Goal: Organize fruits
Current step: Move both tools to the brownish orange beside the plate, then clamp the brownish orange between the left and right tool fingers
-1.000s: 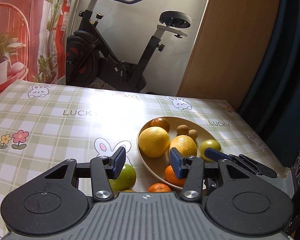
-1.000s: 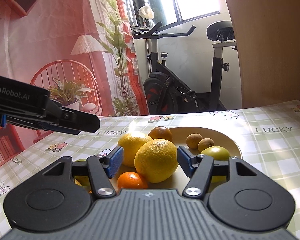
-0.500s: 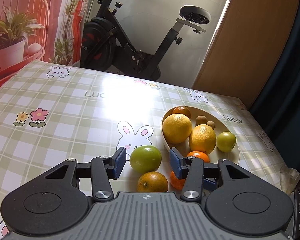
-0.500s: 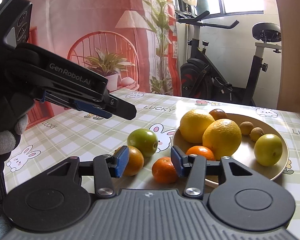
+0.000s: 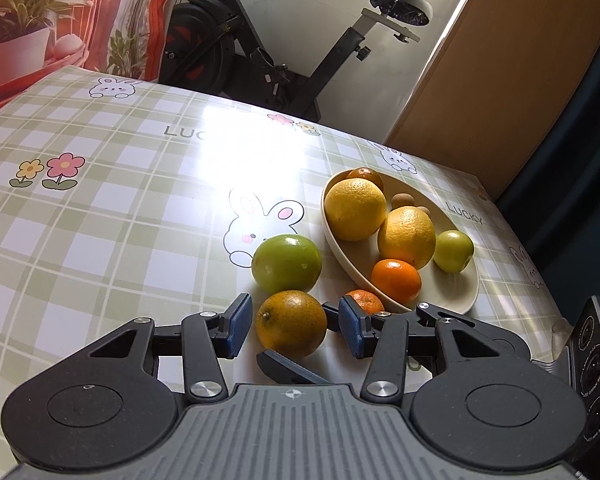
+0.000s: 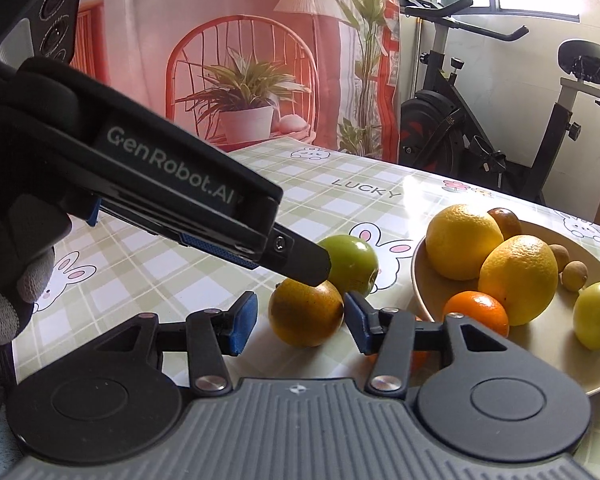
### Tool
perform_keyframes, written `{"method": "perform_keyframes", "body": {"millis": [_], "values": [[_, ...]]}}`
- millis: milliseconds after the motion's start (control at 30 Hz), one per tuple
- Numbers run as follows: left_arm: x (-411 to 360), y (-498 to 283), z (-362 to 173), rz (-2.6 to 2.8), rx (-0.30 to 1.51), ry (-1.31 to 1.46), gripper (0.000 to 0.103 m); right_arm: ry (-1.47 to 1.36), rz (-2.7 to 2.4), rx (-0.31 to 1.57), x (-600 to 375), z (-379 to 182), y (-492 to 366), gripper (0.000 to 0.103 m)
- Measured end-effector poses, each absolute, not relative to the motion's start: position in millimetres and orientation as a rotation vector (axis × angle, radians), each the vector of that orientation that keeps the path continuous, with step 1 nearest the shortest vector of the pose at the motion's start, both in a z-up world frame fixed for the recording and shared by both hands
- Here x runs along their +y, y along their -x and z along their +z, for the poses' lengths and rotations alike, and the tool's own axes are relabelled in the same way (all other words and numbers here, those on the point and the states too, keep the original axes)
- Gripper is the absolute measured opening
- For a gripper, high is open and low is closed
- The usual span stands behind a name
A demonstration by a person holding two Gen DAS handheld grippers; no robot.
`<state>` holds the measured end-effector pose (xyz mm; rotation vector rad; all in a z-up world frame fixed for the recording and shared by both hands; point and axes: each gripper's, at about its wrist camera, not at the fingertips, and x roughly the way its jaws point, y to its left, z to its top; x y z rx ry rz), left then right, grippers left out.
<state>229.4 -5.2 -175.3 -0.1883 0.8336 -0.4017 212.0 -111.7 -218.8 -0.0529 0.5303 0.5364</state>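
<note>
Mottled orange (image 5: 291,324) sits on tablecloth (image 5: 140,220), near-left of bowl (image 5: 352,256). Left gripper (image 5: 295,329) and right gripper (image 6: 300,322) both straddle it, jaws apart, unclamped (right's just opened slightly), likely aligning for transfer into bowl.

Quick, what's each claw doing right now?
Left claw: open, speckled orange between its jaws, ungripped.
Right claw: open, jaws just been opening, same orange between them, ungripped.

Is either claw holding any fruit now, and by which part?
Nothing is held. The speckled orange lies on the table between the left claw's open pads, untouched; the right claw is open too.
</note>
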Motion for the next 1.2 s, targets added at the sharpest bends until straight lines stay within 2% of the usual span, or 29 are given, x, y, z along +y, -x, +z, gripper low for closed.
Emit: {"method": "perform_keyframes", "body": {"millis": [333,467,1200], "values": [[-1,-233,-186,-0.395,0.849,0.215,0.050,0.021,0.531,0.563,-116,-222,-217,0.051],[-6,-232,-191,-0.415,0.861,0.206,0.043,0.017,0.536,0.565,-117,-221,-217,0.050],[-13,-225,-190,-0.409,0.834,0.148,0.043,-0.004,0.533,0.572,-119,-222,-219,0.046]]}}
